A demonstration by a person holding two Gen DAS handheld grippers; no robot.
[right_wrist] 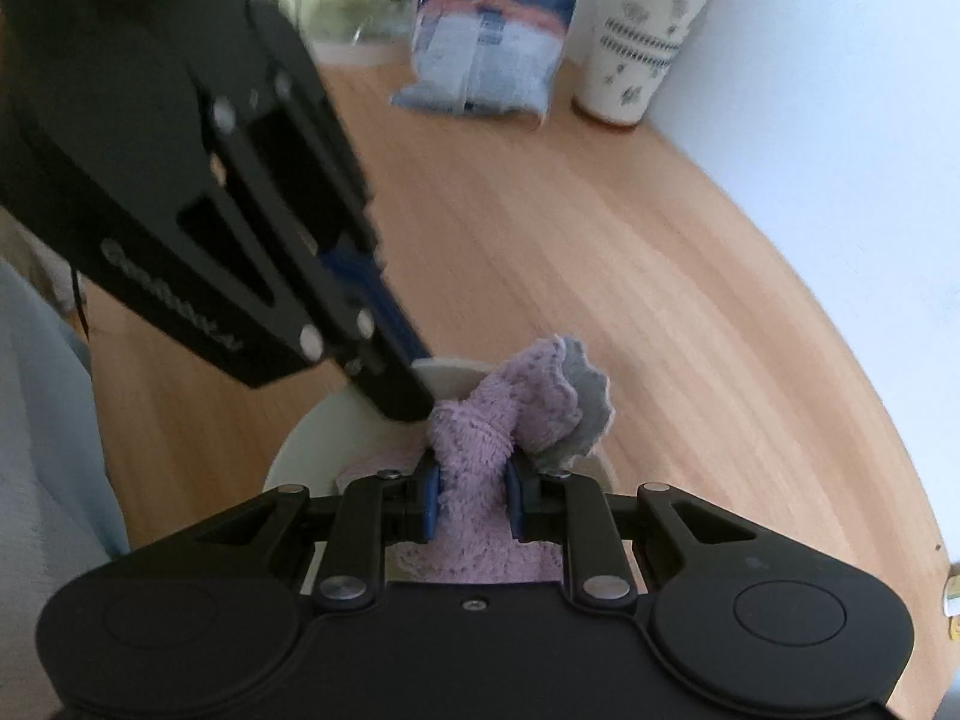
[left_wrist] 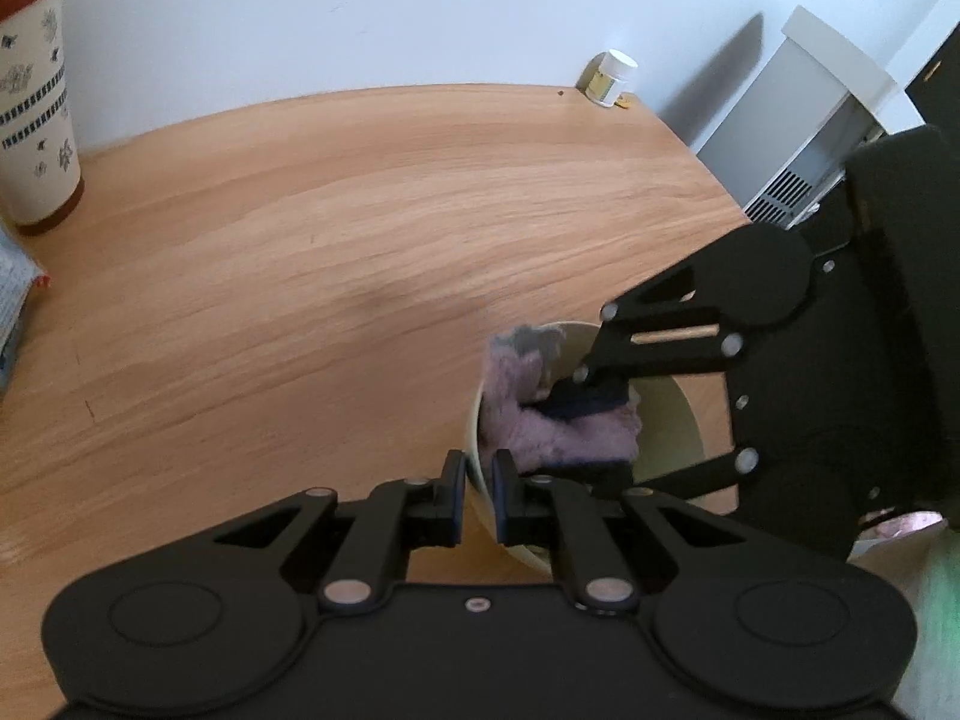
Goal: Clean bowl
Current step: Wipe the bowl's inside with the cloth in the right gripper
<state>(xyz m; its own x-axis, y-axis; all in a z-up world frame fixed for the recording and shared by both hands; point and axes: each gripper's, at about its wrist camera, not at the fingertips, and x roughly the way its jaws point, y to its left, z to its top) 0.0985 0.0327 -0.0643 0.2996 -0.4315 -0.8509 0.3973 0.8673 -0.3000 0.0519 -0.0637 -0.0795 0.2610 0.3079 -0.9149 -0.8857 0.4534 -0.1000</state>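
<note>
- While the cream bowl (left_wrist: 666, 420) sits on the wooden table (left_wrist: 360, 240) near its front edge, the left gripper (left_wrist: 478, 495) pinches the bowl's near rim, one finger outside the wall and one inside.
- Pressed down inside the bowl, the right gripper (right_wrist: 471, 501) has its jaws clamped on a bunched lilac cloth (right_wrist: 480, 426) with a grey scalloped edge.
- At the back of the table stand a patterned cup (right_wrist: 645, 30) with a red lid and a plastic packet (right_wrist: 486, 42).
- A small white-lidded jar (left_wrist: 611, 77) stands against the wall.
</note>
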